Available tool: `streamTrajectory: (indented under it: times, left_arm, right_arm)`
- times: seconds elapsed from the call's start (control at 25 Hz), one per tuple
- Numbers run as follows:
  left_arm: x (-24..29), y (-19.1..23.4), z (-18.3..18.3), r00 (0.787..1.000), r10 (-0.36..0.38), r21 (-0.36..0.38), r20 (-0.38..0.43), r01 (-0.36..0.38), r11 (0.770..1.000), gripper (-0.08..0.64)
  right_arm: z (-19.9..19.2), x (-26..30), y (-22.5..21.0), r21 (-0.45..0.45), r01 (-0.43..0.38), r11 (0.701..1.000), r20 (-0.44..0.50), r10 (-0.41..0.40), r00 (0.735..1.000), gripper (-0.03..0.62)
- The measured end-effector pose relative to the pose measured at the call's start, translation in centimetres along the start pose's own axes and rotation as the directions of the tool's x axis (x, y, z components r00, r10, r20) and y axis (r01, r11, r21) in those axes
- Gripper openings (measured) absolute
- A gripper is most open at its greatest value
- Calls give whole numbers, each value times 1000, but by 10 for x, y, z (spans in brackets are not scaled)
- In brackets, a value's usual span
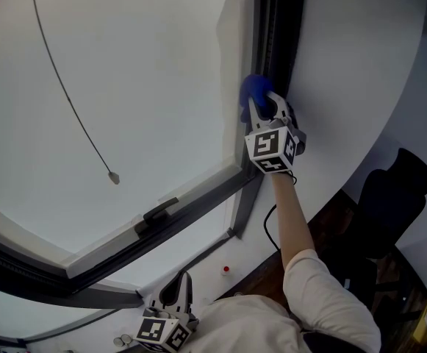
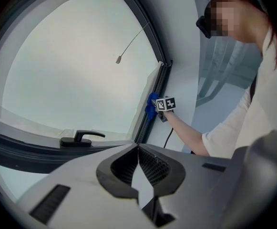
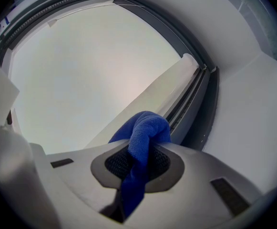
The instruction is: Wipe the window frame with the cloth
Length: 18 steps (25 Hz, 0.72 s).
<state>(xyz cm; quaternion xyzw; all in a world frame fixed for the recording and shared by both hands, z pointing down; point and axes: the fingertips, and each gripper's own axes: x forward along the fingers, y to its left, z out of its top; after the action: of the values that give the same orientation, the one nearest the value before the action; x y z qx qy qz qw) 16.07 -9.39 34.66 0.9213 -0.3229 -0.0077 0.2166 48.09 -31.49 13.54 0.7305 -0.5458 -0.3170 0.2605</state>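
The right gripper (image 1: 263, 110) is pointing up at the window's right side, its fingers gripping a blue cloth (image 1: 253, 91). The cloth is bulging out past the fingertips and pressing against the dark upright part of the frame (image 1: 273, 28), just beside the edge of the pale pane (image 1: 140, 87). In the right gripper view, a strip of the cloth is hanging down between the fingers while its bunched end is lying against the frame's channel. The person's bare arm (image 1: 292, 219) is stretching from a white sleeve (image 1: 323, 285) to that gripper.

The left gripper (image 1: 178, 291) is hanging low and near the person's body, below the frame's bottom rail and well apart from the cloth. Its fingers are resting closed, tip against tip, with nothing between them.

A black handle (image 1: 158, 213) is sitting on the bottom rail, left of the cloth and nearer. A thin cord (image 1: 66, 94) is hanging across the pane, ending in a small pull (image 1: 113, 176). A dark chair (image 1: 389, 197) is standing at the right.
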Motion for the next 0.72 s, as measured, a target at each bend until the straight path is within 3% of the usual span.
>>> streamTrajectory:
  times: [0.72]
  left_arm:
    - [-3, 5, -7, 1000, 3, -18, -30, -4, 1000, 11]
  right_arm:
    - [-39, -11, 41, 10, -65, 998, -48, 66, 997, 57]
